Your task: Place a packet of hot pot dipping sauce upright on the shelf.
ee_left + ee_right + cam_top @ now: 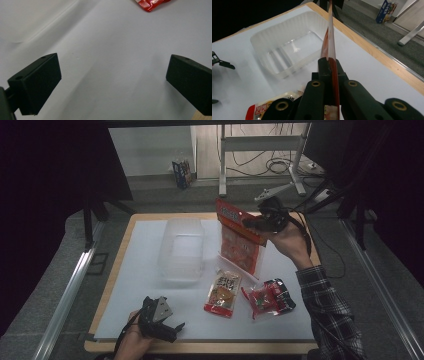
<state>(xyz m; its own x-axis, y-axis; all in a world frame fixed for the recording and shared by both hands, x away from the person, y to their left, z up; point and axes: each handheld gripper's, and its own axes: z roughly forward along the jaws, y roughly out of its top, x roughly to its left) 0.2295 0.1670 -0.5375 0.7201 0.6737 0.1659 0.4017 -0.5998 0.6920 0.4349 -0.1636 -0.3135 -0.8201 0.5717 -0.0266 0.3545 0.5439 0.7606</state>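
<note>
My right gripper point(256, 224) is shut on the top edge of a tall red and clear snack bag point(239, 242), which hangs above the far right of the white mat. In the right gripper view the bag point(331, 37) runs edge-on out from between the closed jaws. A clear plastic tub point(181, 250) stands empty to the left of the bag, also seen as the tub point(287, 47) beyond the jaws. My left gripper point(176, 330) rests low at the front left, open, with bare mat between its fingertips point(40, 82).
Two small snack packets lie on the mat: an orange one point(223, 293) and a red and black one point(267, 297). The wooden table edge point(150, 216) frames the mat point(140, 285). A metal stand point(260, 155) and a small box point(181, 173) are on the floor beyond.
</note>
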